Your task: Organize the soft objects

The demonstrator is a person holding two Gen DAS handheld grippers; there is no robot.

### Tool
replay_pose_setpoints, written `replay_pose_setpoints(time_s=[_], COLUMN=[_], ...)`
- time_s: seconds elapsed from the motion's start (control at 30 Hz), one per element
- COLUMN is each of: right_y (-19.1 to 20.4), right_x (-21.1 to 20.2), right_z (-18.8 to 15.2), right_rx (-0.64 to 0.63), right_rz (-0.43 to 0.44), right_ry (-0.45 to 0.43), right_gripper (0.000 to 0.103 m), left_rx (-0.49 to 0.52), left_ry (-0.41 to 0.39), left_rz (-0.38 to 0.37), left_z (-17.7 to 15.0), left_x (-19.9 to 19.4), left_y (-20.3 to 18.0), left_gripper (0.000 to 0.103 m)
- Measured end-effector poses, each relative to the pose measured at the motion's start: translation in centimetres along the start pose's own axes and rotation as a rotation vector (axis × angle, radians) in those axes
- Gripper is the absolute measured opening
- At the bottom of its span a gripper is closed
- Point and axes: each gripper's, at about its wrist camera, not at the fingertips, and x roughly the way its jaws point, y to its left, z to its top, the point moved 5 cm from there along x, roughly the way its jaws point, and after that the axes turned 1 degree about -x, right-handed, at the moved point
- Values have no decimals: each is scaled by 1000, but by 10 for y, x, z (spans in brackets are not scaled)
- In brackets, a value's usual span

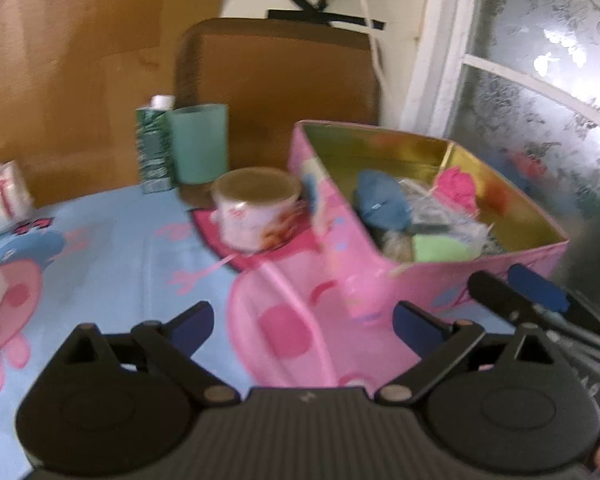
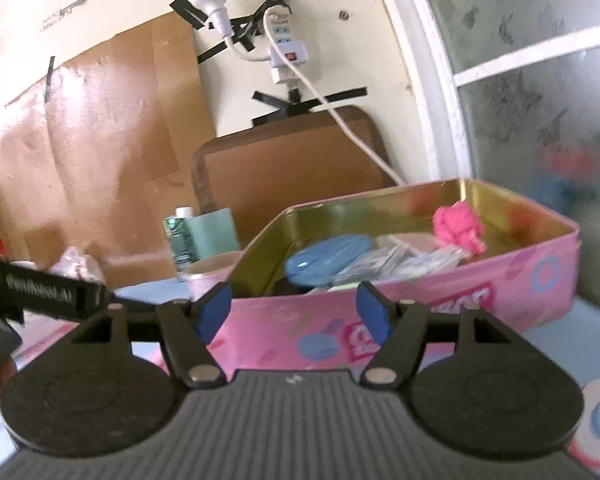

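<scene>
A pink tin box [image 1: 439,280] with a gold inside stands on the cartoon tablecloth. It holds a blue soft thing [image 1: 383,204], a pink soft thing [image 1: 457,188], a green piece [image 1: 439,249] and clear packets. My left gripper [image 1: 303,322] is open and empty, just in front of the box's left corner. In the right wrist view the box [image 2: 439,312] fills the middle, with the blue thing [image 2: 327,258] and the pink thing [image 2: 457,228] inside. My right gripper [image 2: 296,310] is open and empty, close to the box's front wall.
A printed cup [image 1: 258,208] stands on a pink mat left of the box. Behind it are a teal cup [image 1: 200,142] and a green carton [image 1: 154,148]. A brown board [image 1: 276,88] leans on the wall. A white packet [image 1: 2,196] lies at far left. A window is at right.
</scene>
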Motion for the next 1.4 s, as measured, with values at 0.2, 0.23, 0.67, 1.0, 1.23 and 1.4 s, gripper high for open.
replay_pose_setpoints(time_s=[0.2,0.23,0.67,1.0,1.23,1.4], right_y=[21,25,71,93,93,75], right_x=[5,6,17,22,12,-5], right_z=[-6,-8,-31,-38,-31,-19], right_rx=[40,47,18,-23,-47,7], right_rz=[57,65,117,131,106,47], right_ry=[68,83,203,237,198,160], right_gripper=[72,72,73,75,76,87], left_rx=[-10,-11,-57,-110,-70,-56], left_ry=[-12,-17,-20,-10,-41,-60], left_rz=[87,100,204,209,183,136], left_z=[-17,-19,-46,-57,-49,-40], left_x=[-12,-14,-23,-23,-31,-39], left_y=[29,34,90,114,98,80], left_gripper=[102,102,102,102,103,103])
